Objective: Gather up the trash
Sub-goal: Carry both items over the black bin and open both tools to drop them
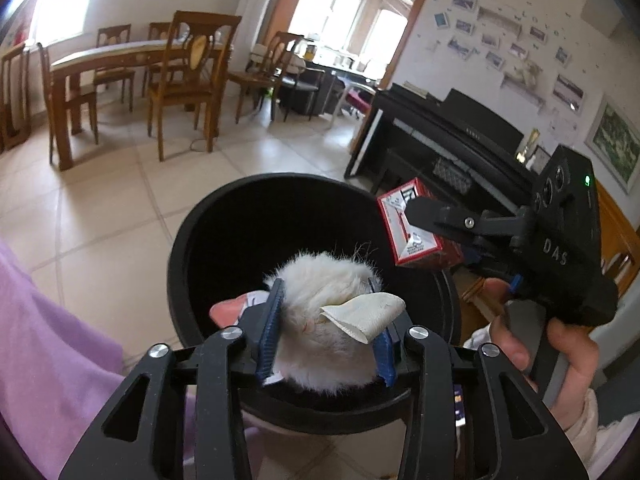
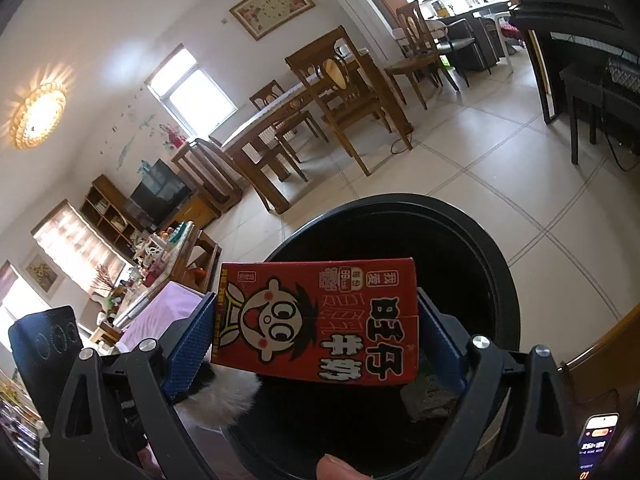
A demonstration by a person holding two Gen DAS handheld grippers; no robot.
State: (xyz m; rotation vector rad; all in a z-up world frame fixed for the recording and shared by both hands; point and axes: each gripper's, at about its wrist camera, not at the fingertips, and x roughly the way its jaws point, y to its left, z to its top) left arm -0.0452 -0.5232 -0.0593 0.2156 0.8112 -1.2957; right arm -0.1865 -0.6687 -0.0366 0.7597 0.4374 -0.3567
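My left gripper is shut on a white fluffy ball with a cream fabric tag, held over the near rim of a black round trash bin. My right gripper is shut on a red milk carton printed with a cartoon face, held over the same bin. In the left wrist view the right gripper holds the carton above the bin's right rim. The fluffy ball shows at the lower left of the right wrist view.
The bin stands on a beige tiled floor. A wooden dining table with chairs is behind it, a black piano to the right. A lilac cloth lies at the left. Some dark trash lies inside the bin.
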